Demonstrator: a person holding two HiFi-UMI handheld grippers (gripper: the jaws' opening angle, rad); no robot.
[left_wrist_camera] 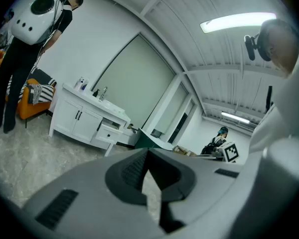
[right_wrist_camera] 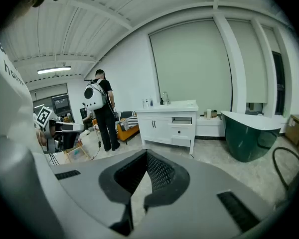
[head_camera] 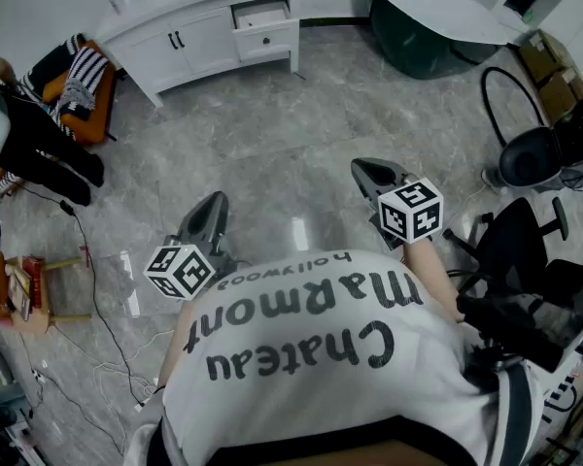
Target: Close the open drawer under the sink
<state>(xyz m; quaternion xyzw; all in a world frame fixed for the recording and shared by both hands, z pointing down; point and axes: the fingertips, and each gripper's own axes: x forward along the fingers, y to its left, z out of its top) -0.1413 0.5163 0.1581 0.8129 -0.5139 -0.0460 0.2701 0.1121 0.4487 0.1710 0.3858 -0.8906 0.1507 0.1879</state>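
I wore a white shirt (head_camera: 301, 408) with dark lettering; my left gripper (head_camera: 212, 204) and right gripper (head_camera: 369, 171) were grey, with black-and-white cubes (head_camera: 180, 271).

Grey marble-look floor (head_camera: 272, 144) is spreading wide and catching a small glare from overhead. White walls (right_wrist_camera: 124, 78) are closing the room. A tall pale panel (right_wrist_camera: 192, 68), window or blind, cannot tell, is filling much of the far wall. A white vanity cabinet (head_camera: 199, 42) is standing on short legs against that wall. In the head view a dark green bathtub (head_camera: 418, 42) with a white rim is sitting to its right and an orange sofa (head_camera: 99, 116) with striped fabric to its left. A black office chair (head_camera: 525, 250) is standing at the right edge, with cardboard boxes (head_camera: 554, 76) further back. A strip light (left_wrist_camera: 236, 21) is glowing on the beamed white ceiling (right_wrist_camera: 89, 29).
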